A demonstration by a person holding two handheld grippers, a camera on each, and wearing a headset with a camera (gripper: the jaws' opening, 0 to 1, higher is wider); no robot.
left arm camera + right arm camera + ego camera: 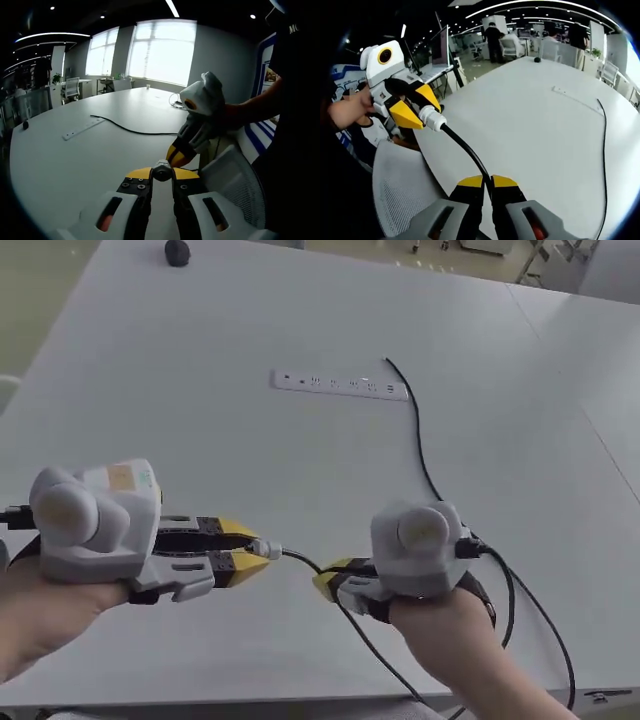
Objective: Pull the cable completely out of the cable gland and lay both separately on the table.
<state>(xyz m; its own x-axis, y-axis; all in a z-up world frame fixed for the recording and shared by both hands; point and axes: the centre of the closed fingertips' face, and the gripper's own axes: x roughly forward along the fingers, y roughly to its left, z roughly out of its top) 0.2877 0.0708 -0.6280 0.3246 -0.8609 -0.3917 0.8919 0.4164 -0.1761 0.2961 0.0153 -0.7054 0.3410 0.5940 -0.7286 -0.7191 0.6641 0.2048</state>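
In the head view there are two grippers, one cable gland [268, 551] and one cable [300, 561], all above the near edge of the bench [200, 440] (one power strip [340, 385] lies farther in). The left gripper [245, 555] clamps the gland, whose long axis runs along that edge, cable end toward the right gripper [330, 585]. In the left gripper view the gland sits end-on between the jaws. In the right gripper view the jaws pinch the black cable, which runs ahead into the gland.
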